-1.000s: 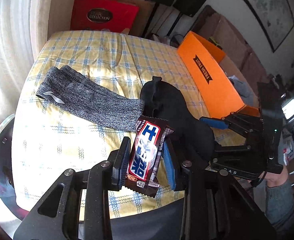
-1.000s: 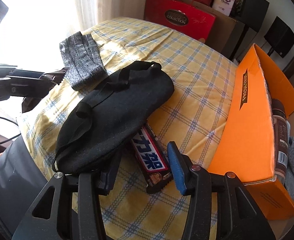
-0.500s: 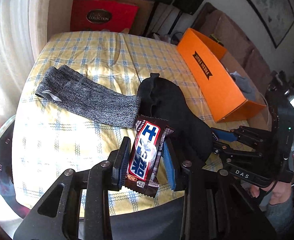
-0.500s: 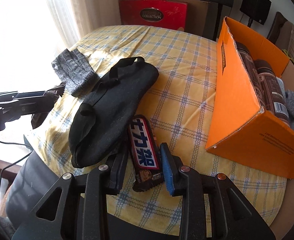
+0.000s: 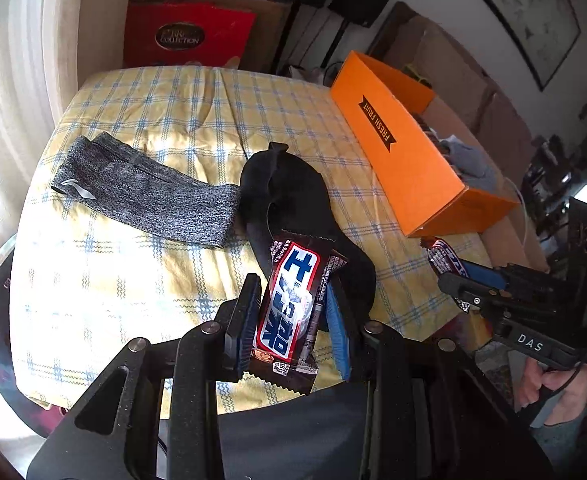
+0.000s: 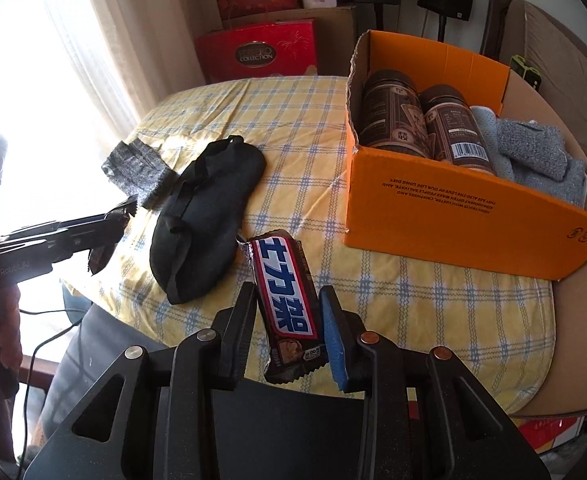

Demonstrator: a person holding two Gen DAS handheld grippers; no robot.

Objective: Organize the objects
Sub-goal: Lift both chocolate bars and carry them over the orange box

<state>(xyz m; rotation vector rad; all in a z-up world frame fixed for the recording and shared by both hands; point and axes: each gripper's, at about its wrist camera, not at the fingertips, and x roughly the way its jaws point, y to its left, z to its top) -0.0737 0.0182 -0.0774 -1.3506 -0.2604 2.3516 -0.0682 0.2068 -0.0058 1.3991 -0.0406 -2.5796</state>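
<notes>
My left gripper [image 5: 291,292] is shut on a brown chocolate bar [image 5: 293,280] with a red, white and blue label, held above the near table edge. My right gripper [image 6: 287,296] is shut on a second, matching bar [image 6: 281,272], lifted off the yellow checked cloth [image 6: 413,300]. In the left wrist view the right gripper [image 5: 453,276] shows at the right with its bar [image 5: 443,258]. The left gripper [image 6: 125,208] appears at the left of the right wrist view. An open orange box [image 6: 453,216] stands ahead and to the right.
A black cloth pouch with straps [image 5: 289,192] and a grey knit band [image 5: 145,196] lie on the cloth [image 5: 133,280]. The box [image 5: 405,160] holds two brown cans [image 6: 393,116] and grey cloths [image 6: 533,148]. Red gift boxes [image 6: 257,56] stand behind the table.
The right gripper shut on the bar beside the black pouch, lifted it off the cloth and rolled so the box now faces it squarely. The left gripper drifted slightly, still gripping its bar.
</notes>
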